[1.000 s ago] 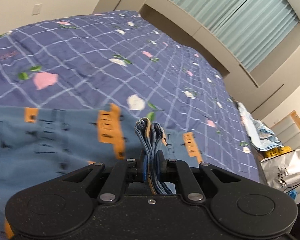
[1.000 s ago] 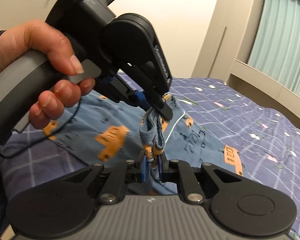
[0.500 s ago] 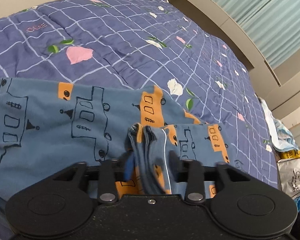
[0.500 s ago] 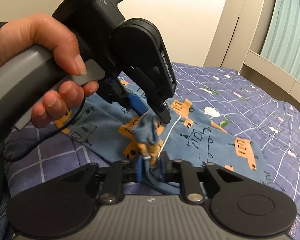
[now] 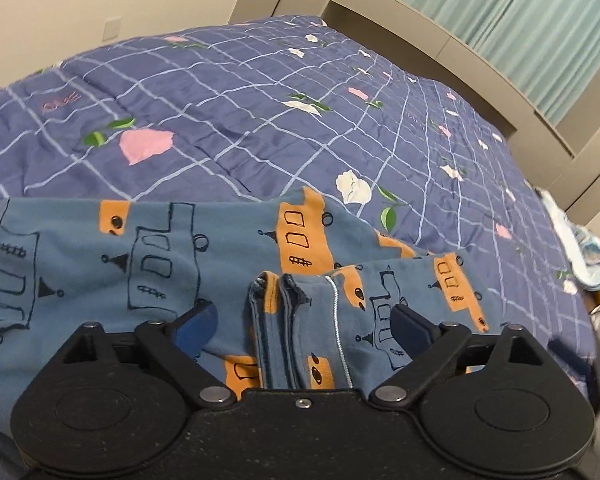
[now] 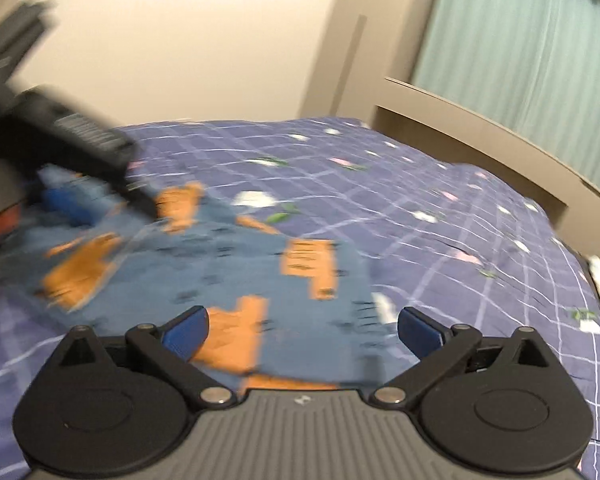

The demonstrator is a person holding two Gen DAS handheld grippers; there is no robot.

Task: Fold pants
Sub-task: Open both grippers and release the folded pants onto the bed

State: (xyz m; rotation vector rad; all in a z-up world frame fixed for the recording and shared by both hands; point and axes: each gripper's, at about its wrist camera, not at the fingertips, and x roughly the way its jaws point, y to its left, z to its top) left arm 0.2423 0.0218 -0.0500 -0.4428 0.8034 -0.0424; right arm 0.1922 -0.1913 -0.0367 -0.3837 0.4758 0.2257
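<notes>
Closest to me, the left gripper (image 5: pixel 300 320) hangs low over the bed with its jaws spreading wide, the blue pads (image 5: pixel 194 324) well clear of the cloth; the bunched hem edges of the pants (image 5: pixel 100 264) stand up between them, touched by neither pad. The pants are blue with orange bus shapes and black line drawings, and they lie on the near part of the quilt (image 5: pixel 240 120), one layer turned over onto another so that a white piping line runs down the upper layer just right of the bunched edges. The right gripper (image 6: pixel 302 330) is likewise opening, its jaws far apart, with a corner of the pants (image 6: pixel 228 264) lying below and between them but not pinched; that view is smeared with motion, so finer detail is lost. To its left the dark body of the left gripper (image 6: pixel 80 152) slants down over the cloth. Beyond the pants the purple quilt stretches away, crossed by a pale grid and dotted with pink and white flowers. Past the bed's far edge stand a beige frame (image 5: pixel 440 48) and pale green curtains (image 5: pixel 500 16).
</notes>
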